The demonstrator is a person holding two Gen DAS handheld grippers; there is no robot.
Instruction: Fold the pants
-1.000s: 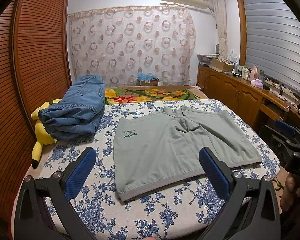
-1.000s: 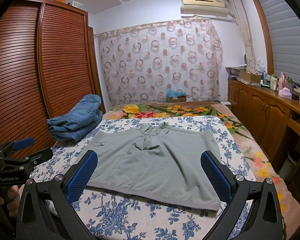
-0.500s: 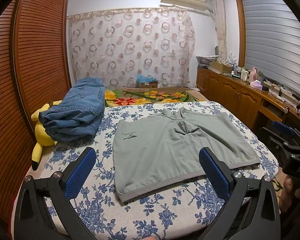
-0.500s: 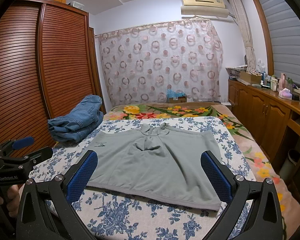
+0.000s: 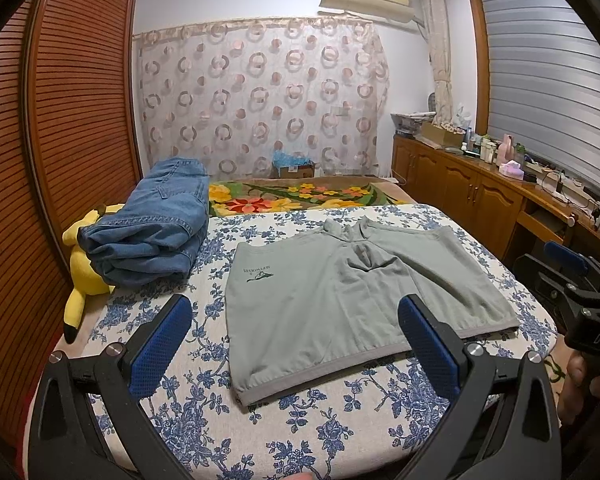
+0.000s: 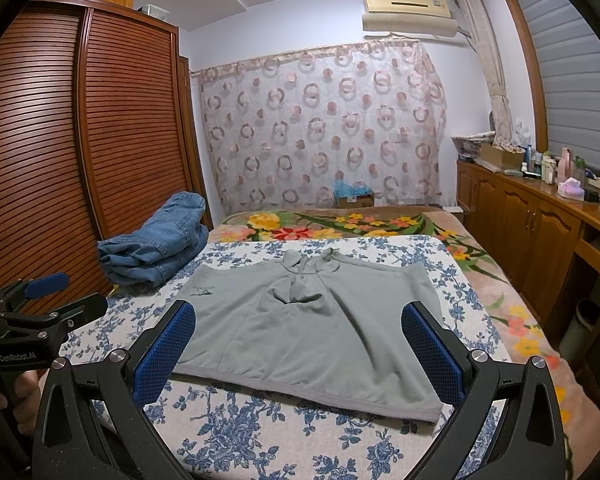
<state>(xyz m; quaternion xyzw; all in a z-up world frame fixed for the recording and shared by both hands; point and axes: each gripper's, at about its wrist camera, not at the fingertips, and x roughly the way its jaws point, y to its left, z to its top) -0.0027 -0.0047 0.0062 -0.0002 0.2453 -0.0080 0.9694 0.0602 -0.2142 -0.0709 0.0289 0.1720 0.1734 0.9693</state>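
Grey-green pants (image 5: 340, 300) lie spread flat on the blue-flowered bed cover (image 5: 340, 432), waistband near me, a small dark logo on the left leg. They also show in the right wrist view (image 6: 312, 332). My left gripper (image 5: 296, 344) is open and empty, held before the waistband's left part. My right gripper (image 6: 300, 344) is open and empty, held before the waistband's right part. Each gripper shows at the edge of the other's view: the right one (image 5: 572, 280), the left one (image 6: 44, 300).
A stack of folded blue jeans (image 5: 152, 228) lies at the bed's left, on a yellow plush toy (image 5: 84, 268). A wooden slatted wardrobe (image 6: 60, 160) stands at left. A wooden cabinet (image 6: 540, 232) with bottles runs along the right. A flowered blanket (image 6: 340, 228) covers the far bed.
Both views have shifted only slightly. The pants have not moved and both grippers stay open.
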